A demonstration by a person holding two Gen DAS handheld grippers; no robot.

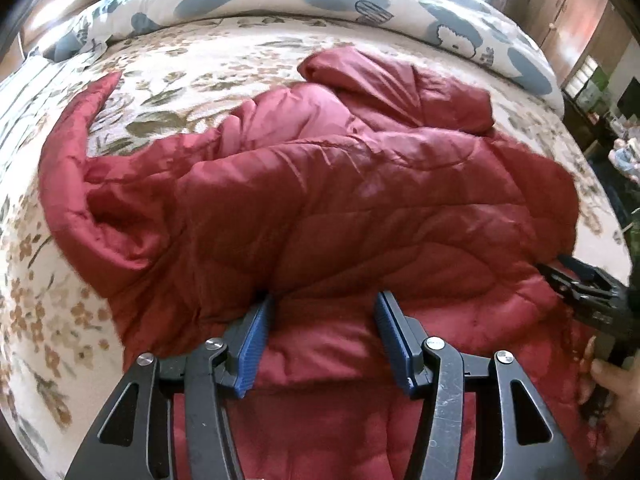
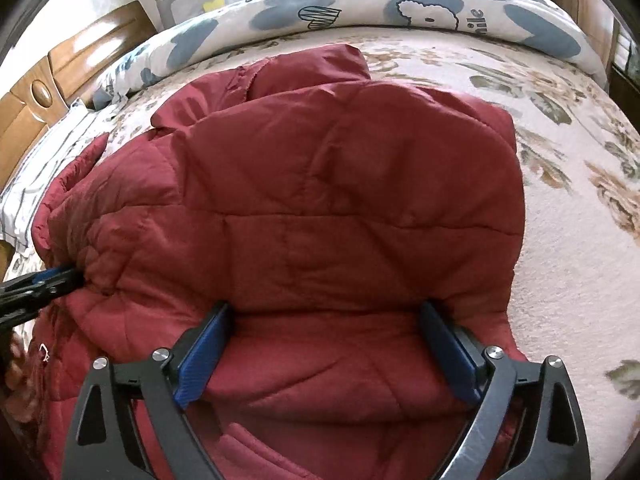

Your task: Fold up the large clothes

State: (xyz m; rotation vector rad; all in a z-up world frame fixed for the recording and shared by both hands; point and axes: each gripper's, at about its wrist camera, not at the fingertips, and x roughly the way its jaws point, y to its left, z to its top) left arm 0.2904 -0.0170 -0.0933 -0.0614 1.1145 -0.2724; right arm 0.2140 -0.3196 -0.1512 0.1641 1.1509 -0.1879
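A dark red quilted padded coat (image 1: 320, 184) lies on the bed, its top layer doubled back away from me; it also fills the right wrist view (image 2: 320, 184). My left gripper (image 1: 324, 304) is open, its blue pads (image 1: 256, 344) wide apart and straddling the folded edge of the coat. My right gripper (image 2: 324, 312) is open too, its pads (image 2: 204, 352) wide apart at the same folded edge further right. The right gripper shows at the right edge of the left wrist view (image 1: 560, 276), the left gripper at the left edge of the right wrist view (image 2: 60, 276).
The coat rests on a cream floral bedspread (image 1: 192, 64). A rolled white-and-blue cartoon duvet (image 2: 360, 8) lies along the far side. A wooden headboard (image 2: 60, 68) and a striped pillow (image 2: 44, 160) stand at the left. Wooden cabinets (image 1: 576, 12) stand at the far right.
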